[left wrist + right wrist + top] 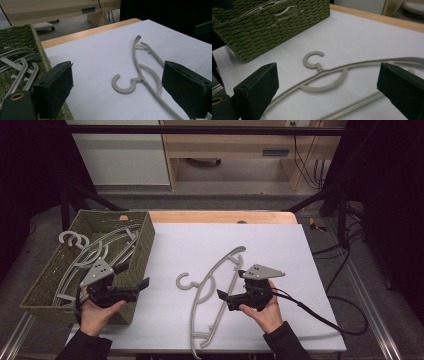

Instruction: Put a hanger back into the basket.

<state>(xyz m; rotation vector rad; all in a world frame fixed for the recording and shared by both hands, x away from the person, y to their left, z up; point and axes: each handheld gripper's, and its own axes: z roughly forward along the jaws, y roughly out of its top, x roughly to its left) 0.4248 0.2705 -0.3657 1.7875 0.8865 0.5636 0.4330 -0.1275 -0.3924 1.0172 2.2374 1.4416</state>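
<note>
Woven basket (pixel 142 245) blocks the left of the frame, its wall rising from the desk (pixel 280 250). Hanger (pixel 212 285) lies flat at centre. Upper right and lower left of the desk offer unobstructed passage.

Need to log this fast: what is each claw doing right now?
Left claw: open, holding nothing, beside the basket.
Right claw: open, holding nothing, over the hanger on the table.
</note>
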